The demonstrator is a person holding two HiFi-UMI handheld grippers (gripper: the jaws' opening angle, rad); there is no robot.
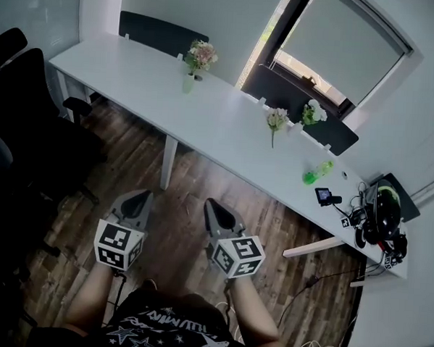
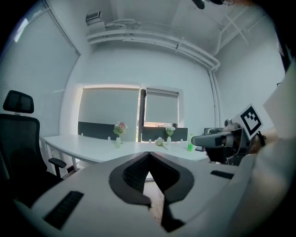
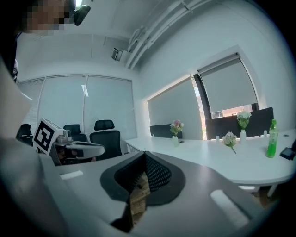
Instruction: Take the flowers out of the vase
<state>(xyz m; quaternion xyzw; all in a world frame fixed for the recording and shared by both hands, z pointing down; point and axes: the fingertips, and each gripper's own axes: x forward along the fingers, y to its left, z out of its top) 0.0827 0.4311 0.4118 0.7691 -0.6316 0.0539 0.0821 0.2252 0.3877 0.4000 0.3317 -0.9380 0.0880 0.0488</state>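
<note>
A bunch of pink flowers (image 1: 201,55) stands in a pale vase (image 1: 188,82) near the far edge of the long white table (image 1: 142,78). Further right, white flowers (image 1: 314,112) stand in a second small vase, and one white flower (image 1: 276,120) lies loose on the tabletop. My left gripper (image 1: 137,201) and right gripper (image 1: 216,213) are side by side over the wooden floor, well short of the table. Both are shut with nothing between the jaws. The left gripper view shows the pink flowers (image 2: 120,128) far ahead; the right gripper view shows them (image 3: 176,126) too.
A green bottle (image 1: 317,171), a small camera (image 1: 323,196) and black headphones with cables (image 1: 382,212) sit at the table's right end. Black office chairs (image 1: 17,115) stand at the left. A white table leg (image 1: 167,161) is ahead of the grippers.
</note>
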